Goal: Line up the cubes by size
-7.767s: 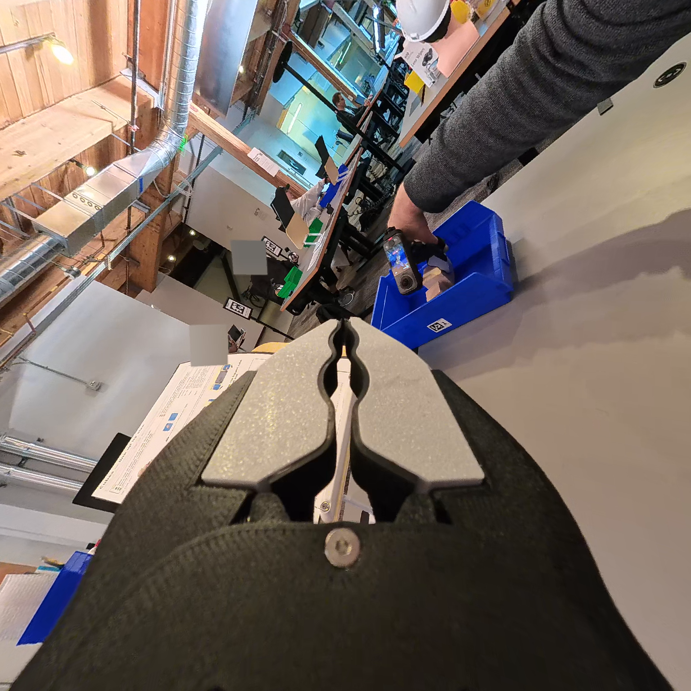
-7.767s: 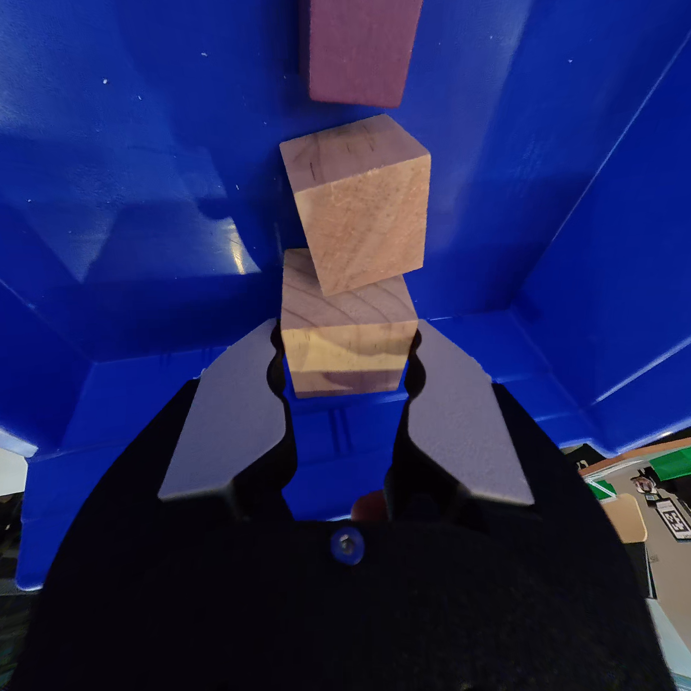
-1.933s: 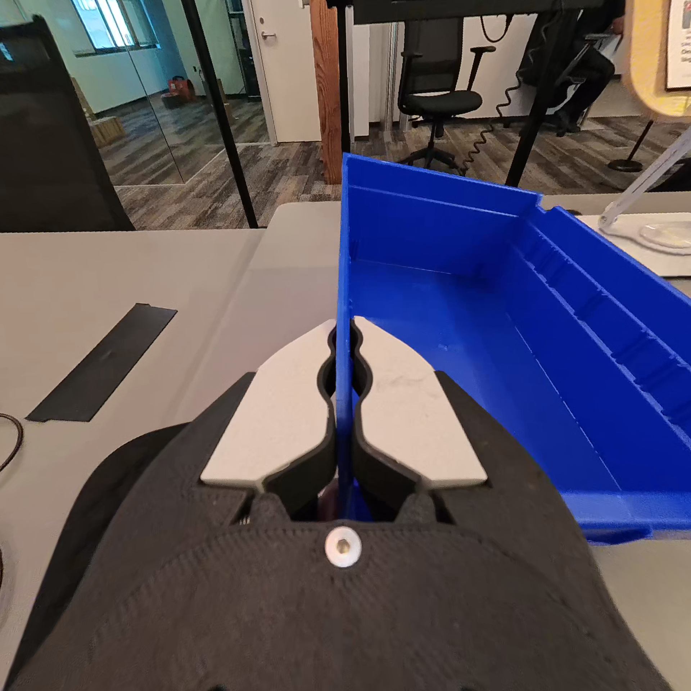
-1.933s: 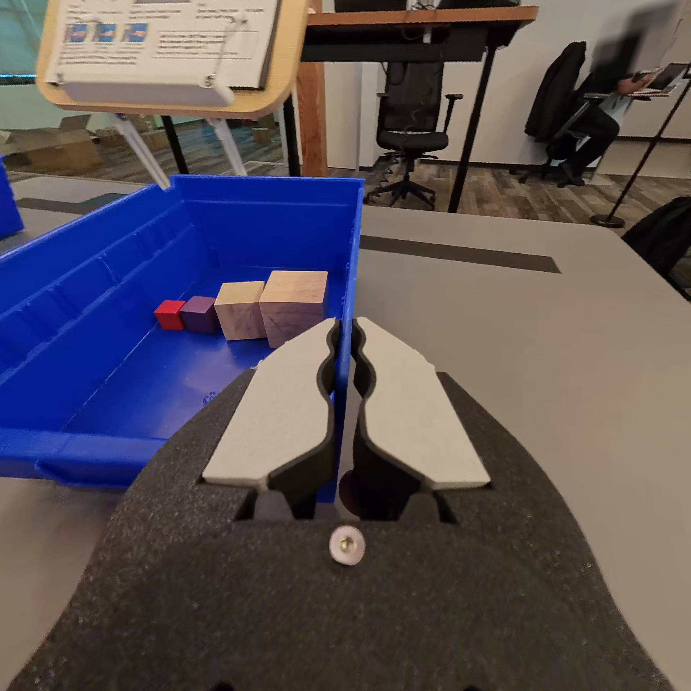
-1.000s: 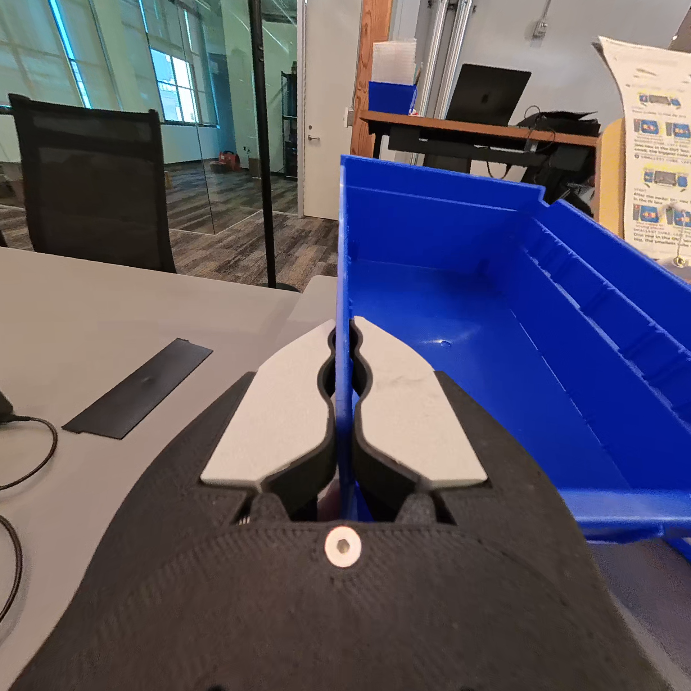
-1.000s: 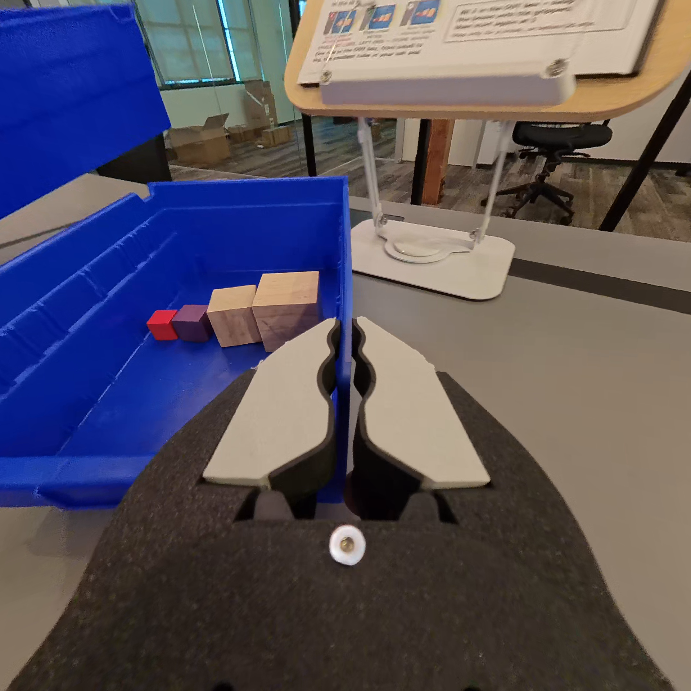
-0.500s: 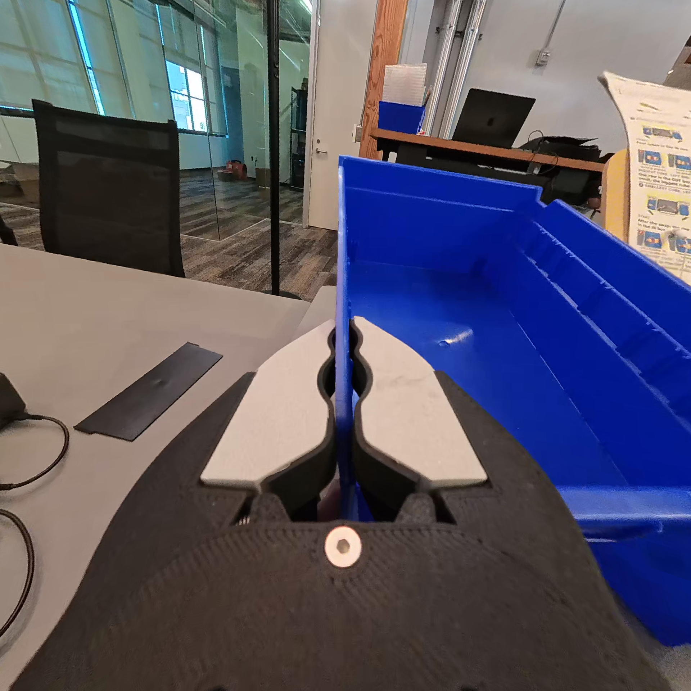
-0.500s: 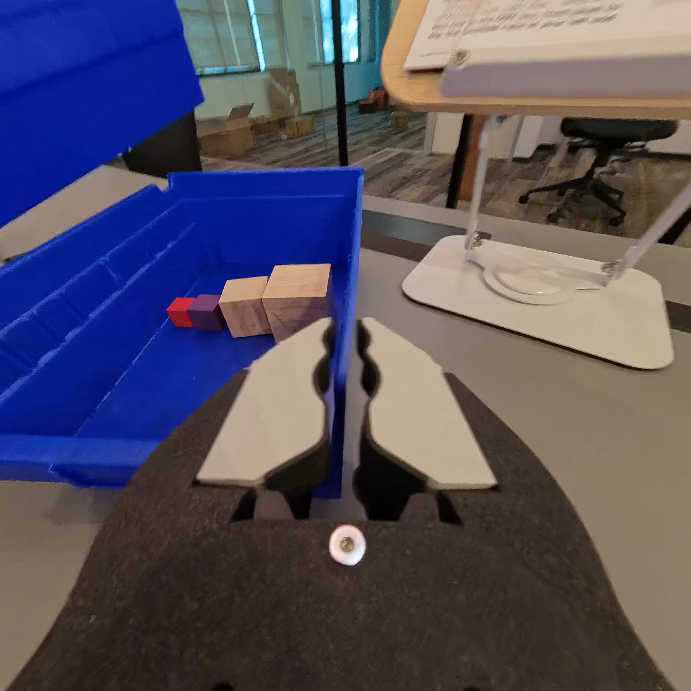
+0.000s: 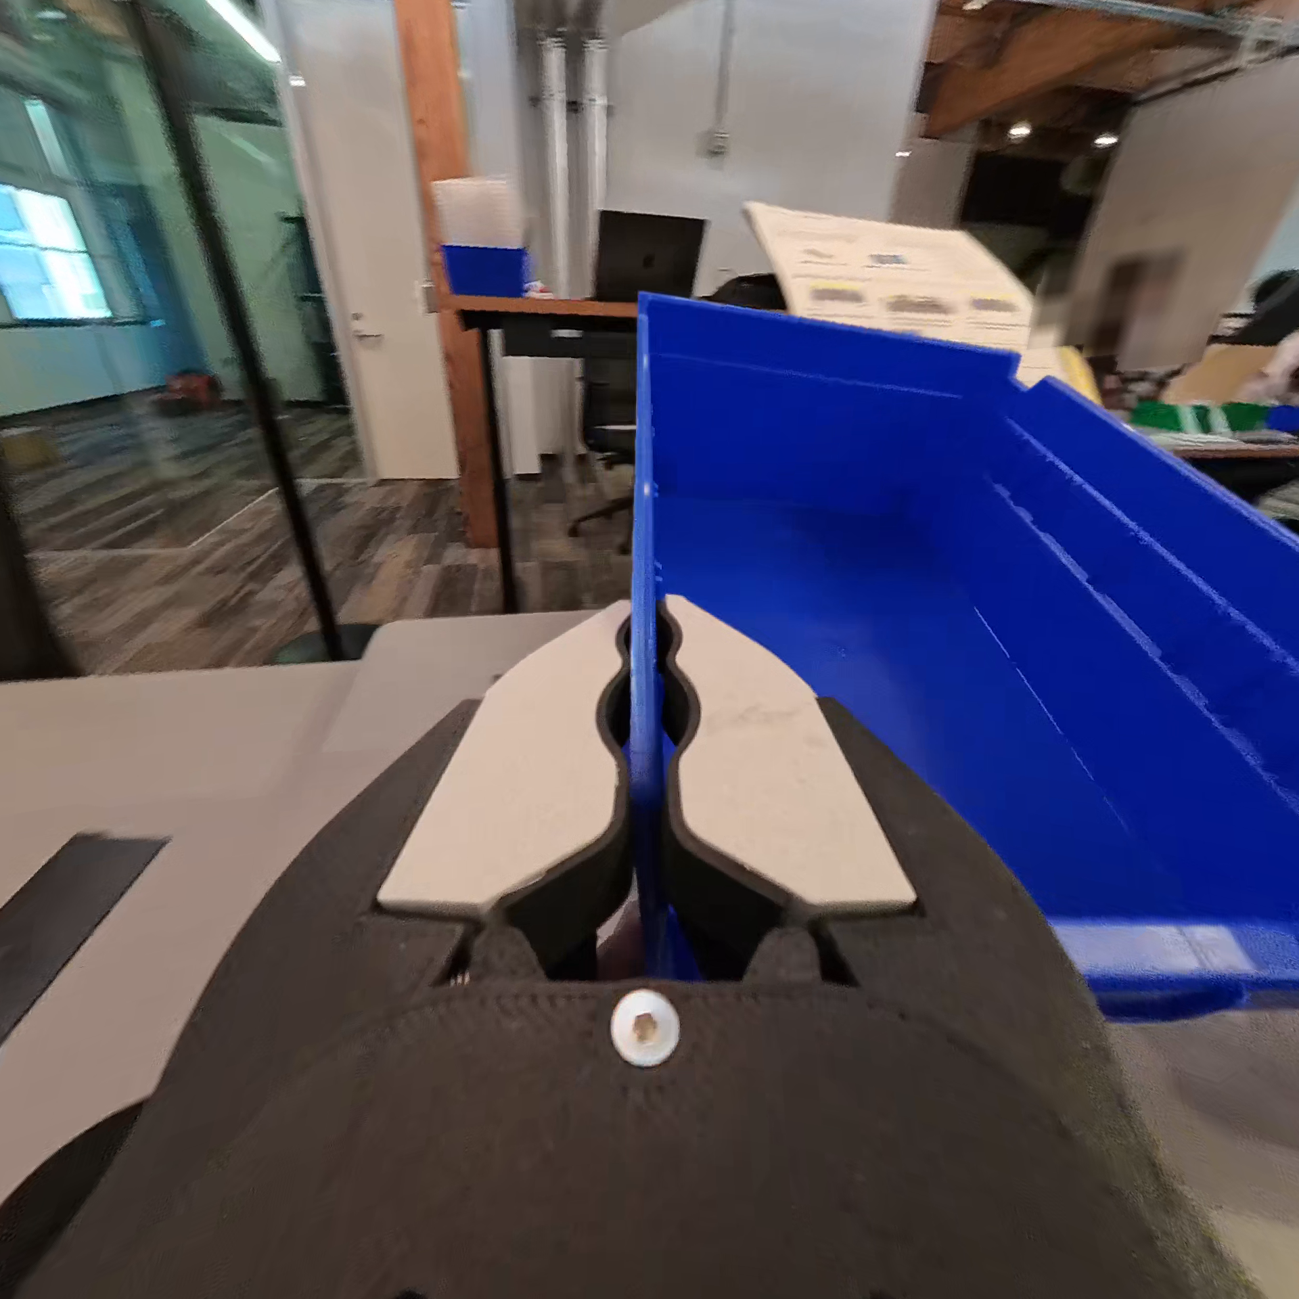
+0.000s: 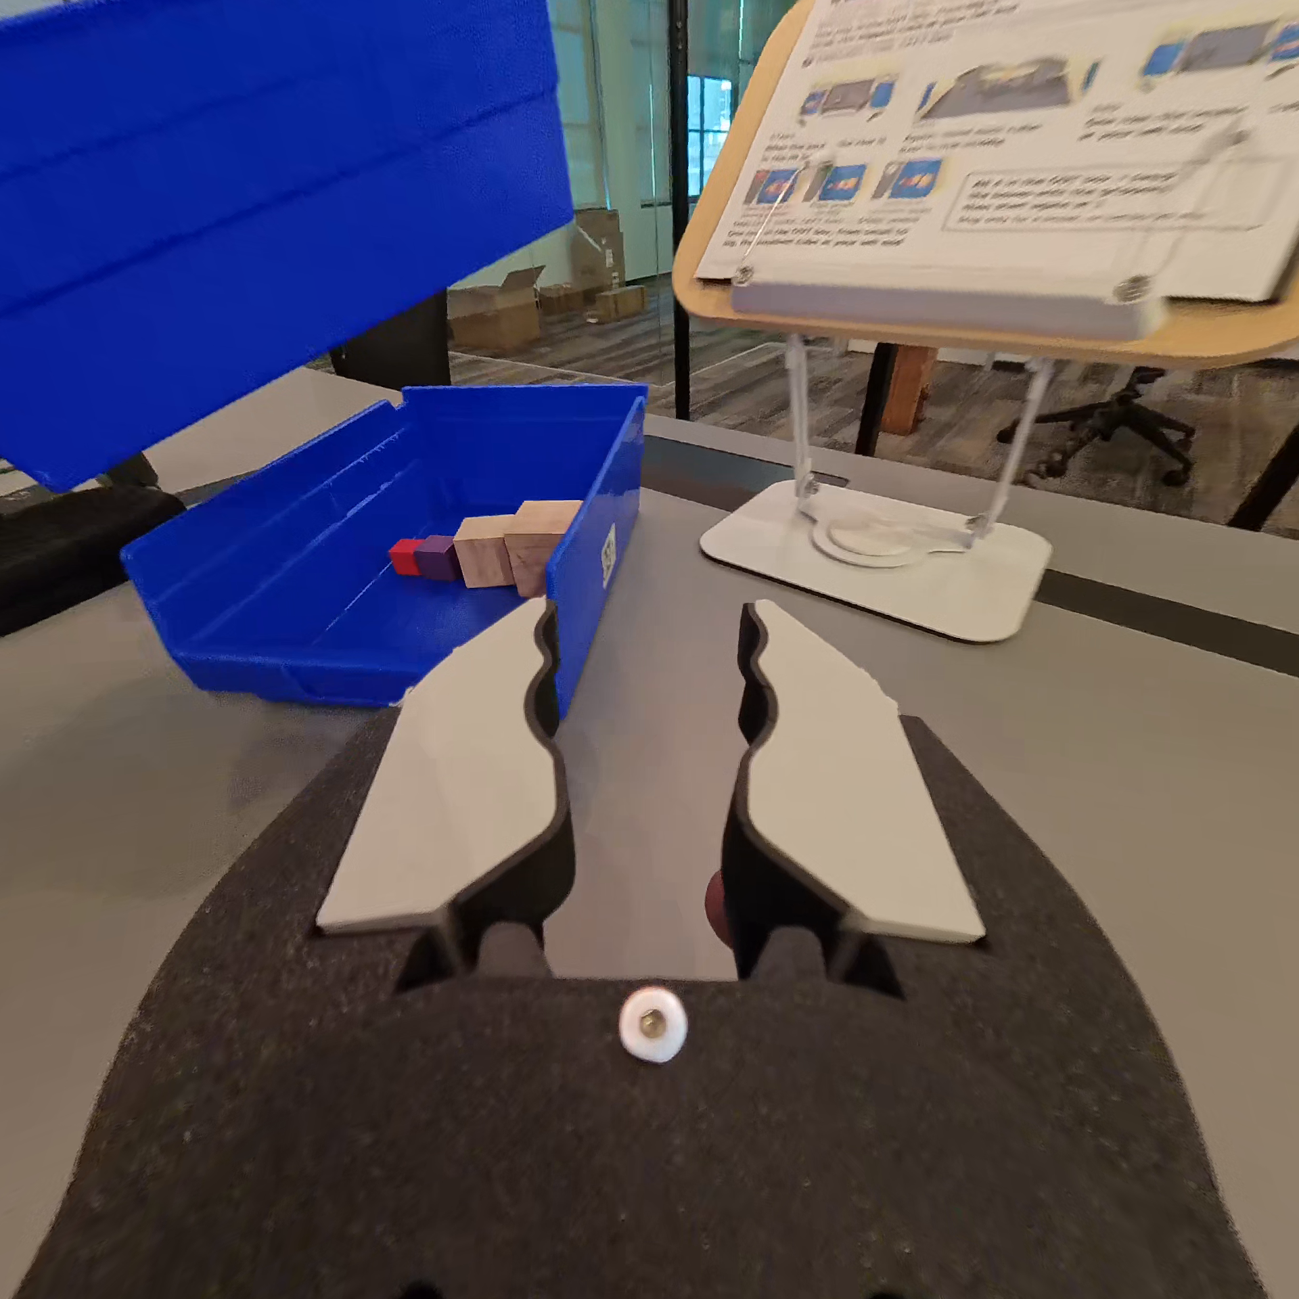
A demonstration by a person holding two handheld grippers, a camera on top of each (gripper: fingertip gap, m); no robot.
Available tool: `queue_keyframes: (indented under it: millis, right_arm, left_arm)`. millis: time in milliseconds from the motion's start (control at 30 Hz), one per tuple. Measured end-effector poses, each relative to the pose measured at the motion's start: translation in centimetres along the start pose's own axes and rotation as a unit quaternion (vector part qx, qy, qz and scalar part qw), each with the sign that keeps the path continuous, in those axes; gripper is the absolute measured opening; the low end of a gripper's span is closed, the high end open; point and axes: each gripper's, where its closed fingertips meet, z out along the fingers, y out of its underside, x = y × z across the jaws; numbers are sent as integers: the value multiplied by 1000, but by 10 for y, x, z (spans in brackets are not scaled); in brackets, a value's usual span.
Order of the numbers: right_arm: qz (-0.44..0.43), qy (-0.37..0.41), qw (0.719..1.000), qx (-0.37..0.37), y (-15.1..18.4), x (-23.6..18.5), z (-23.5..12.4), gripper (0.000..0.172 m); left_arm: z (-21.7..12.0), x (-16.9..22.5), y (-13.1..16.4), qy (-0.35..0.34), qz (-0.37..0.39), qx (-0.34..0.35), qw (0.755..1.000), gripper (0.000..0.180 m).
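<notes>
My left tongs (image 9: 644,636) pinch the side wall of an empty blue bin (image 9: 879,632), held off the table (image 9: 176,745). My right tongs (image 10: 647,632) stand wide, gripping nothing. Ahead and left of them sits a second bin (image 10: 590,562) with four cubes (image 10: 485,555) in a touching row, small to large.

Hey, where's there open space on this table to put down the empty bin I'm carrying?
Bare grey tabletop lies right of the bin with cubes, in front of the white stand base. The cube row crowds that bin's far right corner; the left claw grips the empty bin.
</notes>
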Motion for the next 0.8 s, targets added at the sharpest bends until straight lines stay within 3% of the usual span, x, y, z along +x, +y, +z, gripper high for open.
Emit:
queue_keyframes:
  millis: [233, 500, 633, 800]
  right_arm:
    - [29, 60, 997, 47, -21, 48, -103, 47]
    - [70, 142, 985, 73, -14, 92, -203, 53]
    - [71, 167, 981, 72, -7, 100, -236, 54]
    - [75, 160, 982, 67, 2, 94, -250, 58]
  left_arm:
    - [27, 141, 2, 135, 8, -20, 991, 2]
    - [58, 299, 72, 242, 29, -101, 964, 3]
    - [68, 347, 103, 267, 30, -133, 954, 2]
    - [86, 377, 132, 266, 17, -153, 952, 2]
